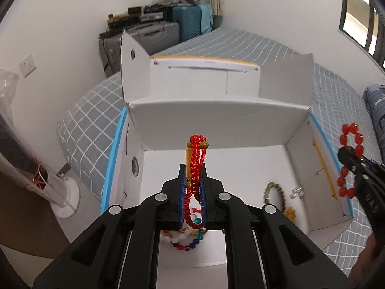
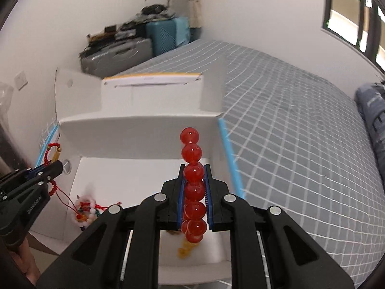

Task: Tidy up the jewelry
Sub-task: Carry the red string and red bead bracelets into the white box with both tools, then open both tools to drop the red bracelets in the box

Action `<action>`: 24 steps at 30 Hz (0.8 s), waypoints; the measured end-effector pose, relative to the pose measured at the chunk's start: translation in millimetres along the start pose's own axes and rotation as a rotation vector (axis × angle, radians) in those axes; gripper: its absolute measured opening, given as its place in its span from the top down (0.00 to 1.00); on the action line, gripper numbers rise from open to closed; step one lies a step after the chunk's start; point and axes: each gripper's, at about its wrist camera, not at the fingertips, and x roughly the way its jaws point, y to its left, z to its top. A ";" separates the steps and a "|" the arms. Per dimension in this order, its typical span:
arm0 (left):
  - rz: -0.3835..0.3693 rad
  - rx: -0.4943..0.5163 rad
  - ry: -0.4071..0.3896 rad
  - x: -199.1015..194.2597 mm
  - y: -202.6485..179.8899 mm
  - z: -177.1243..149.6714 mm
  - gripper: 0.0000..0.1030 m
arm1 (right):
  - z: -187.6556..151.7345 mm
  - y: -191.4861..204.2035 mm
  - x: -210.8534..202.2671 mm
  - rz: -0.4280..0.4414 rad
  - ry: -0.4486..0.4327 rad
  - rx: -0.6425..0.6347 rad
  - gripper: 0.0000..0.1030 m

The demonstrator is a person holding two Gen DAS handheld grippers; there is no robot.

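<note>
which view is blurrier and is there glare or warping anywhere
Right wrist view: more motion blur, smearing the white box, the suitcases and the beads lying in the box, while the red bead bracelet in the right gripper stays sharp. Left wrist view: mostly crisp, with the red cord bracelet clear in the left gripper. Both views: fisheye bending at the edges and a blown-out window.

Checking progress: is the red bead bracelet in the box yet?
Out: the red bead bracelet is clamped in the right gripper above the white box.
</note>
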 end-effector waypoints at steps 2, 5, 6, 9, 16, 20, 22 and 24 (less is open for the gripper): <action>0.000 0.004 0.032 9.0 2.3 -1.7 0.89 | 0.3 8.5 13.7 0.018 0.035 -0.004 0.88; -0.002 0.013 0.059 17.9 2.6 -3.4 0.89 | -0.5 16.5 32.8 0.016 0.066 -0.005 0.88; -0.006 0.013 0.066 20.0 2.5 -4.0 0.89 | -1.8 17.6 37.6 0.013 0.076 -0.004 0.88; -0.010 0.014 0.081 25.8 3.0 -4.8 0.89 | -6.7 20.1 50.8 0.010 0.108 0.000 0.88; -0.017 0.010 0.093 30.8 3.3 -5.4 0.88 | -12.6 21.1 65.2 0.019 0.145 0.004 0.87; -0.022 0.007 0.098 31.6 2.8 -5.0 0.83 | -15.5 20.2 68.8 0.033 0.165 0.014 0.86; -0.020 -0.003 0.089 31.1 4.6 -4.2 0.69 | -14.3 19.0 65.4 0.028 0.152 0.018 0.85; -0.010 -0.005 0.074 28.5 5.2 -3.3 0.55 | -12.3 19.6 62.2 0.033 0.147 0.016 0.83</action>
